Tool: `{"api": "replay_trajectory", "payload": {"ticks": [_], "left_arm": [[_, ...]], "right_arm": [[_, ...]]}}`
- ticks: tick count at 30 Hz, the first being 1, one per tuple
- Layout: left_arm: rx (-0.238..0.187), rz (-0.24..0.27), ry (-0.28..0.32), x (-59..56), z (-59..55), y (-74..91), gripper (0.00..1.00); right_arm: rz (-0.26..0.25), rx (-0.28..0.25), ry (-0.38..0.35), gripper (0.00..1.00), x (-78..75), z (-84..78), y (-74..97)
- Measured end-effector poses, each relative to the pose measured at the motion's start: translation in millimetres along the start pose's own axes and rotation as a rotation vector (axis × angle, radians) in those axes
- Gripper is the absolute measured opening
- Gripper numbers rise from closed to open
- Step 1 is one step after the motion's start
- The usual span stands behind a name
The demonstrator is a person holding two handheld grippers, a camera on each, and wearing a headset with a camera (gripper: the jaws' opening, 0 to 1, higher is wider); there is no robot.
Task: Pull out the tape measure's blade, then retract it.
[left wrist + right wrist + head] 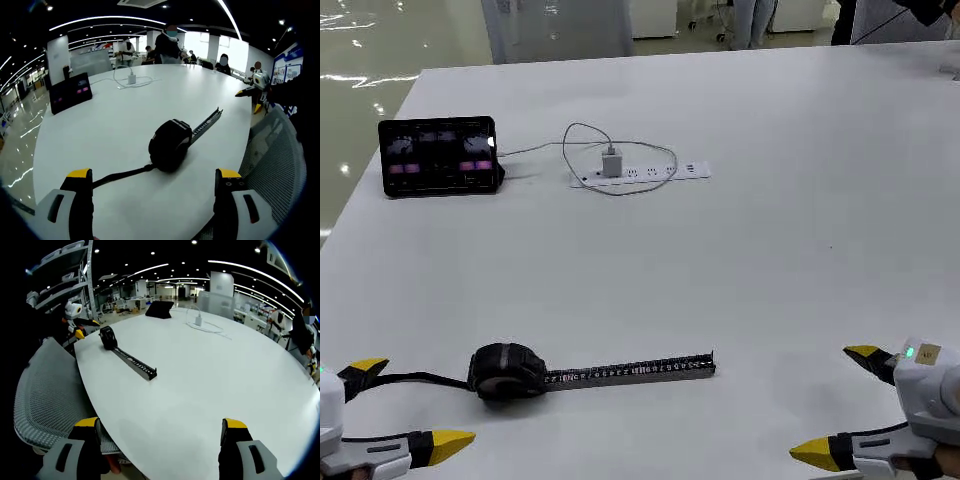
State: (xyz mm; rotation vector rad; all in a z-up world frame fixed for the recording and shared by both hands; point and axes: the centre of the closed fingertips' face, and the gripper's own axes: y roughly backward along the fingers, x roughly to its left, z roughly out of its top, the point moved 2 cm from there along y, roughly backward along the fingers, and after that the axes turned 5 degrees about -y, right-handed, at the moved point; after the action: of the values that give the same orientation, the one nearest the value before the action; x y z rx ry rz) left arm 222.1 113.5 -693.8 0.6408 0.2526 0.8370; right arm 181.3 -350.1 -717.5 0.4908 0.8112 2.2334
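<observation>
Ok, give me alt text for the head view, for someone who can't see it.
A black tape measure lies on a white table with its blade extended to the right. An open yellow-tipped tool sits at each bottom corner, left tool and right tool, neither gripping it. A tablet and a power strip sit farther back.

The head view looks forward and down from the near edge of the white tabletop (770, 250), reaching the black tablet screen (440, 155) and the white power strip (640, 172) on the far side. The left gripper view sits low and close behind the black tape measure case (171, 144). It faces along the dark extended blade (206, 124) toward the right gripper (250, 99). The right gripper view faces back from farther off, with the left gripper (84, 328) beyond the case. All three views share the tabletop, tablet and strip.
</observation>
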Motion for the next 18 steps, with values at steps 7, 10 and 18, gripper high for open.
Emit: {"api": "replay_trajectory", "payload": {"ticks": [7,10,18], "left_arm": [[-0.001,-0.012,0.036,-5.8,-3.7,4.0,0.99],[-0.012,-0.010,0.057,-6.4,-2.3,3.9,0.99],[-0.015,-0.019,0.048,-21.6,-0.5,5.7,0.99]], "right_arm": [[-0.001,0.018,-0.042,0.99,5.2,-13.2,5.8],[0.001,0.007,-0.075,0.99,9.9,-8.0,9.6],[0.018,0.016,-0.038,0.99,14.5,-7.8,9.0]]}}
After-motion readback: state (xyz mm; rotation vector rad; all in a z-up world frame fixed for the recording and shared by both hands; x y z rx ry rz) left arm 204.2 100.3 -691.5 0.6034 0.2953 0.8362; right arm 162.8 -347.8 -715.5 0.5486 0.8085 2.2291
